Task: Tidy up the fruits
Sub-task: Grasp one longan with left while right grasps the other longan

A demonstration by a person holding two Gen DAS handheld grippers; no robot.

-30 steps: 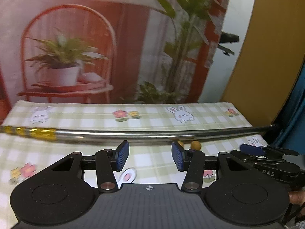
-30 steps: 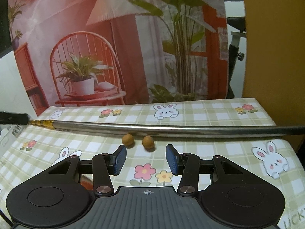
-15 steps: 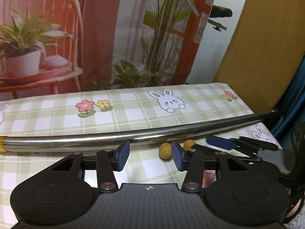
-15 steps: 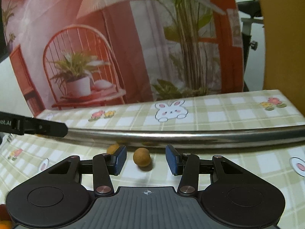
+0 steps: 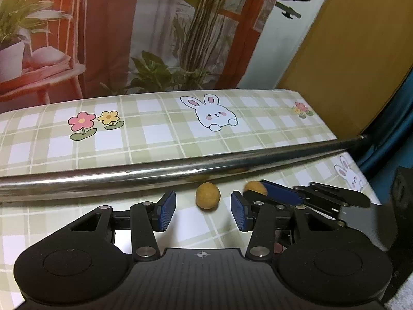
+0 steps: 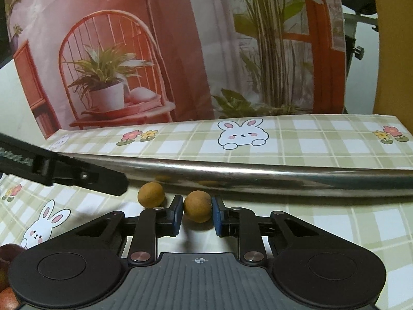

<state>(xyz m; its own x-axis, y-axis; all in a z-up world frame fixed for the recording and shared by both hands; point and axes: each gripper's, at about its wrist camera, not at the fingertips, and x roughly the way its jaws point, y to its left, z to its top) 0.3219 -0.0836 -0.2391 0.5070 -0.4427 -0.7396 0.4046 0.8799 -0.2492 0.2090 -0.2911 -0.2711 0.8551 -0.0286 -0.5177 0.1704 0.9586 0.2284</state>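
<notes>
Two small round brown fruits lie on the checked tablecloth, just in front of a steel rod. In the left wrist view the left fruit point(image 5: 207, 196) sits between the fingertips of my left gripper point(image 5: 204, 210). Those jaws are closing, but the blue pads stand apart from the fruit. My right gripper point(image 6: 197, 213) is shut on the right fruit point(image 6: 197, 206), with a pad pressed on each side. The same grip shows from the side in the left wrist view: right gripper point(image 5: 258, 192), right fruit point(image 5: 251, 186). The left fruit point(image 6: 151, 195) lies free beside it.
A long shiny steel rod point(image 5: 180, 170) point(image 6: 258, 173) crosses the table right behind the fruits. The left gripper's fingers point(image 6: 77, 175) reach in at the left of the right wrist view. Dark red fruit point(image 6: 7, 253) shows at the bottom left. A printed backdrop stands behind the table.
Both grippers have come forward and down to the two fruits. The right jaws have closed on the right fruit. The left fruit now sits between the left fingers.
</notes>
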